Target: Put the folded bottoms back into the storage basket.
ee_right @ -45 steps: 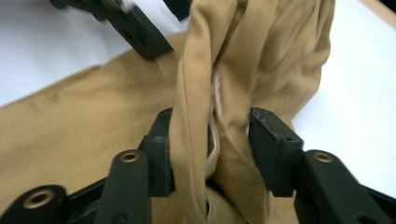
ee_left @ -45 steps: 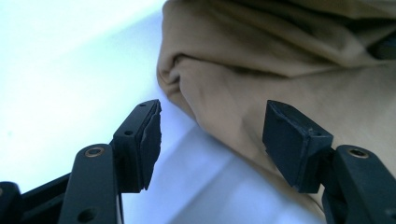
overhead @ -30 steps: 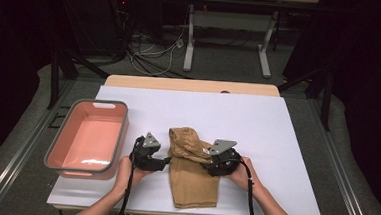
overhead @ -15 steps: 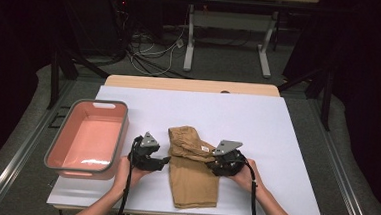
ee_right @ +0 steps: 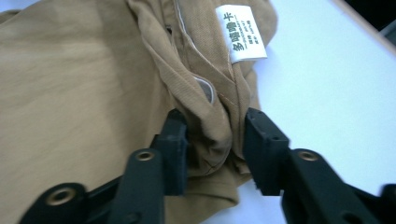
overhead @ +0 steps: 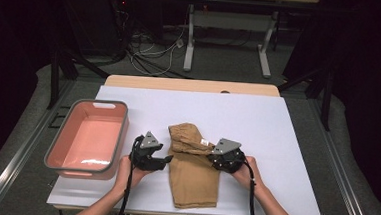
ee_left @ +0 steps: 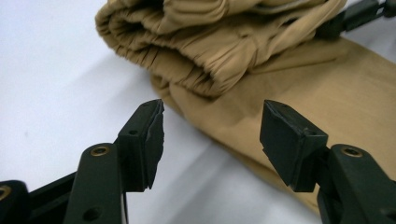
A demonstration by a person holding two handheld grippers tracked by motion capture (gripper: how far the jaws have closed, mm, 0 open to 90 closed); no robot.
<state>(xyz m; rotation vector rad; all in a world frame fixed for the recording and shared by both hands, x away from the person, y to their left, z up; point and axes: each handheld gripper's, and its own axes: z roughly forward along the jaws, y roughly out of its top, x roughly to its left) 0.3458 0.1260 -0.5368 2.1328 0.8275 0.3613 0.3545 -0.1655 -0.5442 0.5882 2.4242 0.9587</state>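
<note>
Folding looks like the work in hand: the tan trousers (overhead: pixel 193 175) lie near the front middle of the white table (overhead: pixel 286 143), at about 3 o'clock from the pink basin (overhead: pixel 87 140) and apart from it. Their long axis runs from 12 to 6 o'clock in the high view, with the elastic waistband (ee_left: pixel 187 70) doubled over at the 12 o'clock end and the flat leg part stretching toward 6, the person's side.

The right gripper (ee_right: pixel 215 133) sits at the garment's 3 o'clock edge. Its jaws have just been closing, and a bunched fold of cloth below the white care label (ee_right: pixel 242 32) is squeezed between the pads. The left gripper (ee_left: pixel 212 133) waits at the 9 o'clock edge with its jaws spread; the hem lies between and just beyond them, and the pads do not yet press on it.

To do this step well, I judge the left jaws should slide further over the edge so they take every layer, at the same level as the right pinch. Uneven grips would likely skew the next fold. Lifting both sides together, and keeping the cloth taut between them, should hold the crease square.
</note>
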